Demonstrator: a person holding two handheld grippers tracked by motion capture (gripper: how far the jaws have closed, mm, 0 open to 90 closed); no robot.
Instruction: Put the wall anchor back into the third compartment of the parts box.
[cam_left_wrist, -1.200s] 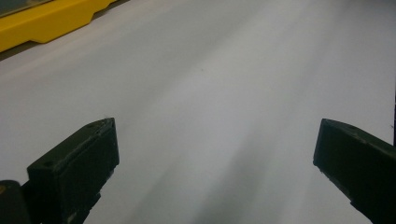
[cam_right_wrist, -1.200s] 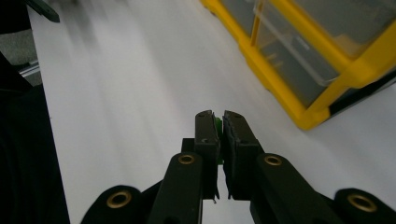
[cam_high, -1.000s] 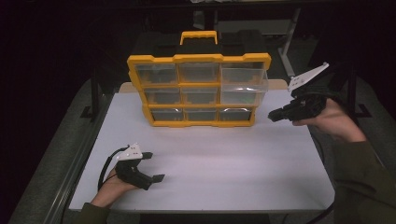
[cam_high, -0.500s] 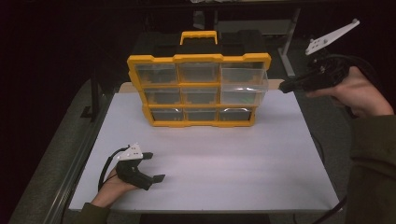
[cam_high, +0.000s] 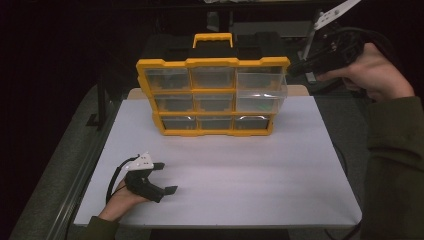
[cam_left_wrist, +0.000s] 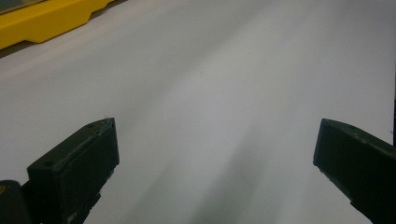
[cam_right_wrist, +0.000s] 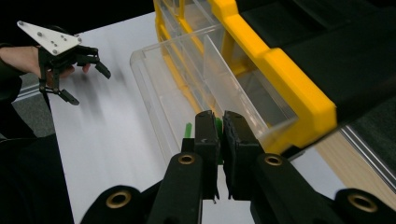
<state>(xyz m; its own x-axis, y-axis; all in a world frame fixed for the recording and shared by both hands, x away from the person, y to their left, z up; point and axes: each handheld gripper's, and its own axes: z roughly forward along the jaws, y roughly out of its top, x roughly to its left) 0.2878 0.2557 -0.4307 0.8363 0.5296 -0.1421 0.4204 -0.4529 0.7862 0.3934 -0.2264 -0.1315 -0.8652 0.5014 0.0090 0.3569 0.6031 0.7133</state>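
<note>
Right gripper (cam_high: 300, 67) hovers at the yellow organizer's (cam_high: 212, 62) top corner, beside its pulled-out clear drawer (cam_high: 261, 90); left gripper (cam_high: 165, 177) rests on the counter (cam_high: 250, 170). Its jaws gape, empty. Right's jaws pinch something small and green (cam_right_wrist: 187, 129) above that drawer: light, slippery plastic, probably.

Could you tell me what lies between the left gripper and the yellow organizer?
Nothing: in the high view, bare white tabletop runs from the left gripper to the yellow organizer; the left gripper view shows the same.
</note>
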